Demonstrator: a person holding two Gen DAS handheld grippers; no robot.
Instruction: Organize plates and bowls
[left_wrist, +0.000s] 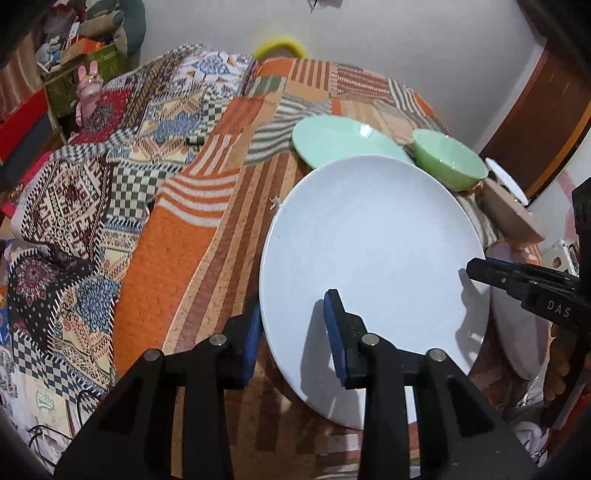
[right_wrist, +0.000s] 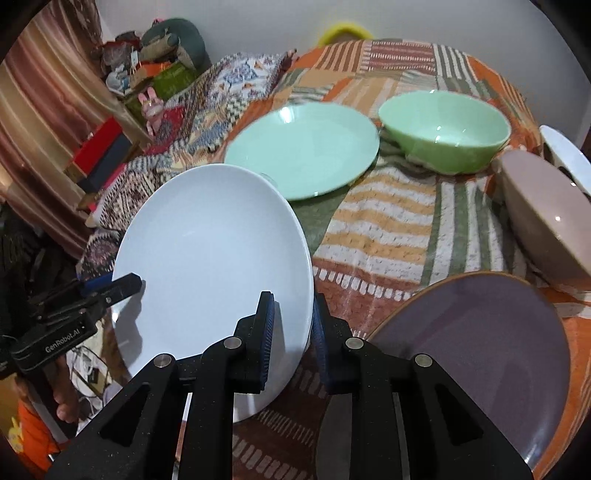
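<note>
- Two tools grip one white plate (left_wrist: 373, 254) at once, and the plate is tilted, lifted above the patterned orange blanket (left_wrist: 207, 236) that covers the surface below.
- Left tool (left_wrist: 293, 332): its blue pads straddle the plate's near-left rim, one finger under the plate and one on its upper face, closed down to the thickness of the rim.
- Right tool (right_wrist: 293, 332): its jaws are pinched almost fully together on the plate's right edge, one blue pad on the top face and one behind the rim.
- From the left wrist camera, the right tool reaches in from the right side and clamps the far-right edge of the plate; from the right wrist camera, the left tool shows at the left with its tip on the plate's left rim.
- Beyond the white plate lies a mint-green plate (right_wrist: 303, 147) flat on the blanket, and just to its right sits a green bowl (right_wrist: 445, 129), upright.
- At the right of the right wrist view, a purple plate (right_wrist: 480, 347) lies near the camera, close beside the right tool.
- Farther right a beige bowl (right_wrist: 546, 210) is tipped on its side, with a white dish (right_wrist: 565, 155) just behind it.
- A pink rabbit toy (left_wrist: 88, 88) and cluttered boxes stand well apart, at the far left edge of the blanket.
</note>
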